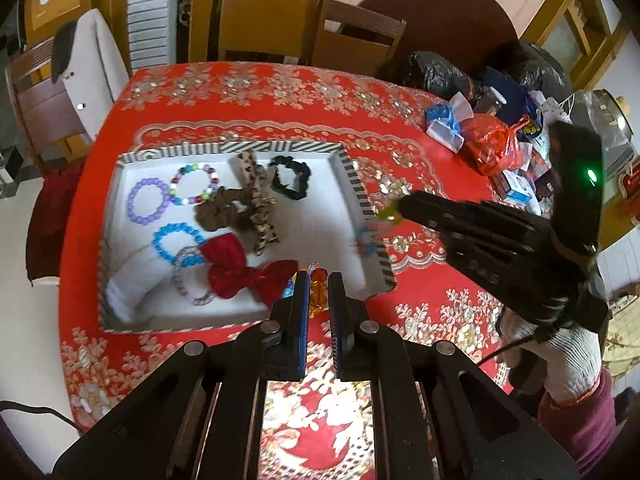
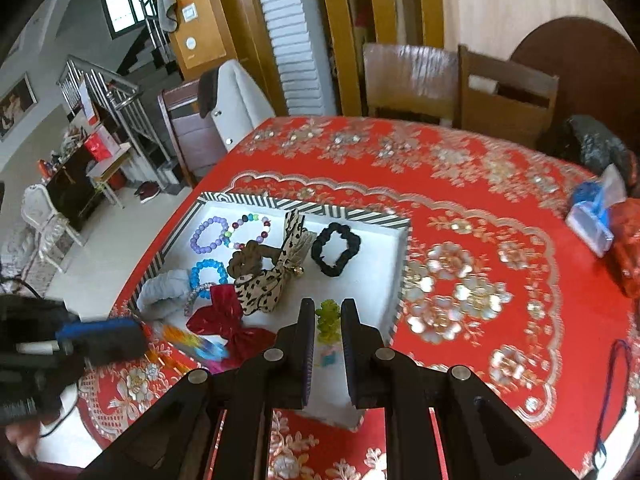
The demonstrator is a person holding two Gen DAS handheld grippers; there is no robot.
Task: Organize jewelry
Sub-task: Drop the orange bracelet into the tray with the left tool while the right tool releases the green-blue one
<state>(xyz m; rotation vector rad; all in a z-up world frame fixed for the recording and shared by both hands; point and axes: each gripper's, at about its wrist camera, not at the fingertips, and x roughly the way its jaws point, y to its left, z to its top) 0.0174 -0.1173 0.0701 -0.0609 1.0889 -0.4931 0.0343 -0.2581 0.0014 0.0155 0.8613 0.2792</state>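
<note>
A white tray with a striped rim (image 1: 280, 146) (image 2: 352, 214) lies on the red tablecloth. It holds bead bracelets, scrunchies, a leopard bow and a red bow (image 1: 244, 272). My left gripper (image 1: 319, 280) is shut on the amber end of a many-coloured bead strand (image 1: 318, 294) over the tray's near edge. My right gripper (image 2: 327, 306) is shut on green beads (image 2: 328, 320), apparently the same strand, above the tray's right part. Each wrist view shows the other gripper: the right (image 1: 402, 206) and the left (image 2: 144, 334), with beads trailing from it.
Plastic bags and small boxes (image 1: 496, 148) crowd the table's far right. A black bag (image 2: 600, 148) sits at the back corner. Wooden chairs (image 1: 352, 36) stand behind the table. A gloved hand (image 1: 560, 356) holds the right gripper. A blue cord (image 2: 612, 380) lies near the right edge.
</note>
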